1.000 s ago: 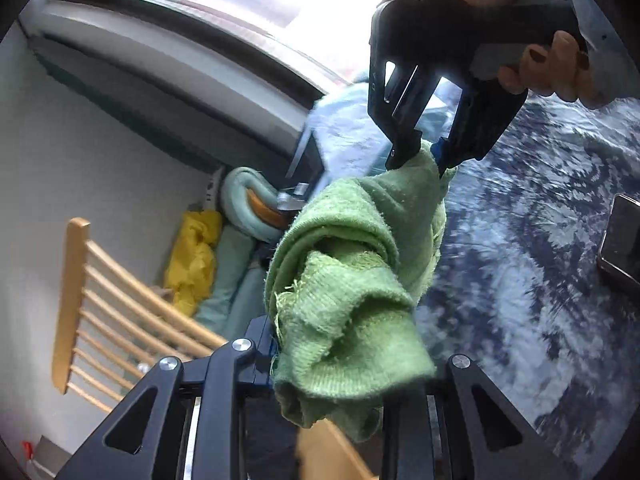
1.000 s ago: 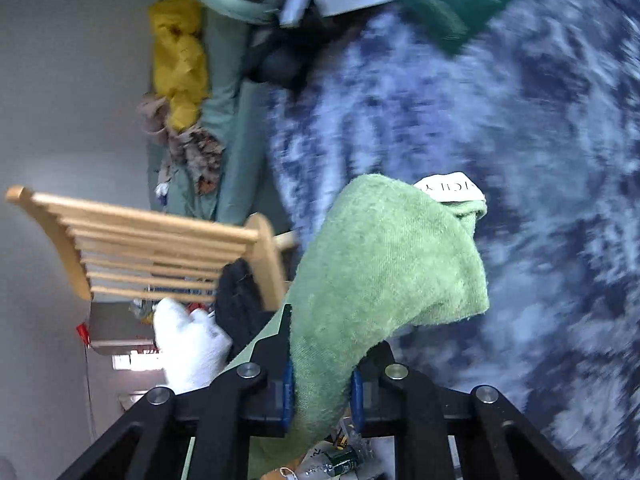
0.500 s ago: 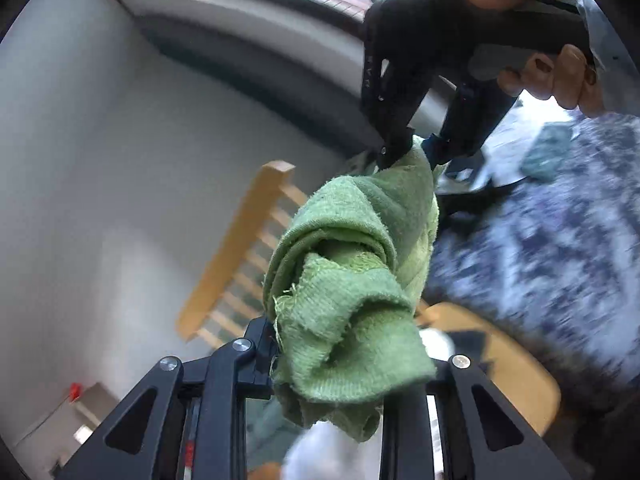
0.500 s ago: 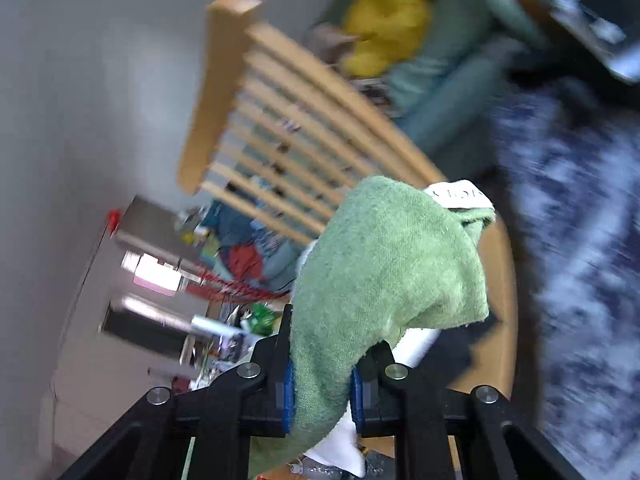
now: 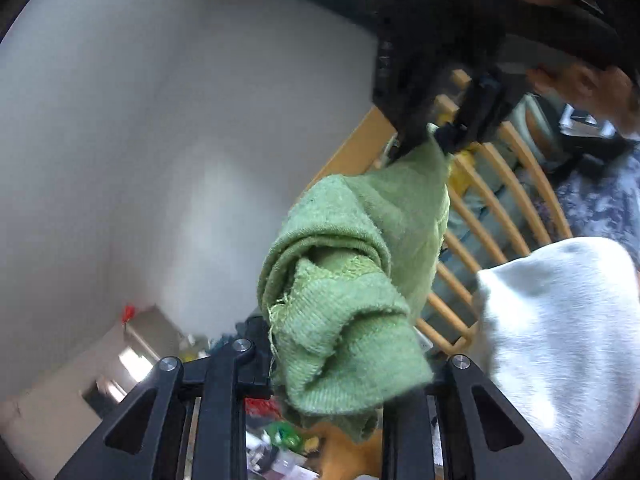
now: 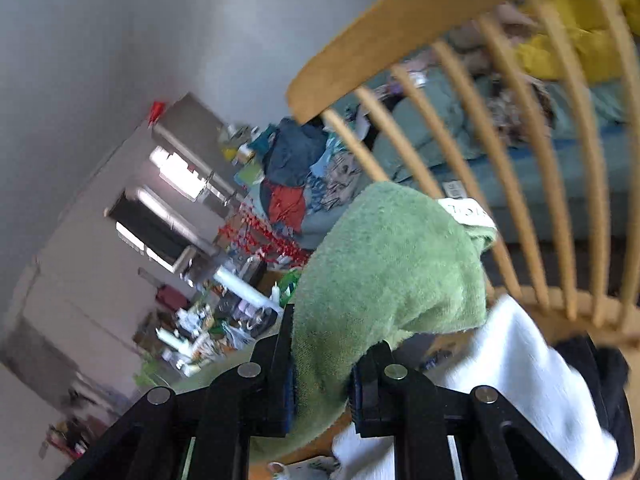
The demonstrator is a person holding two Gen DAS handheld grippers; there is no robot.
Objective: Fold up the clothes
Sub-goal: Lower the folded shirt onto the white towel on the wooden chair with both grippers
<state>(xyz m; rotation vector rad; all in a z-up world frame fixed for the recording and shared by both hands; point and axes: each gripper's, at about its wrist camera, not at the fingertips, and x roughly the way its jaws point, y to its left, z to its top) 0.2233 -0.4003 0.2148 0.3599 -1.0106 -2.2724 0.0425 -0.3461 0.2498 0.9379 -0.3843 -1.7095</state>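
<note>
A folded green towel hangs in the air between both grippers. My left gripper is shut on its near end. My right gripper shows in the left wrist view, shut on the towel's far corner. In the right wrist view the right gripper is shut on the same green towel, which bulges over the jaws and shows a white label.
A wooden spindle-back chair stands close ahead, also in the left wrist view. A white garment and a black one lie on its seat. Piled clothes and a cluttered counter lie beyond, with a grey wall at left.
Both grippers have swung with the towel away from the blue patterned surface toward the chair. The chair and white garment now fill the view. The grip on the towel is unchanged.
</note>
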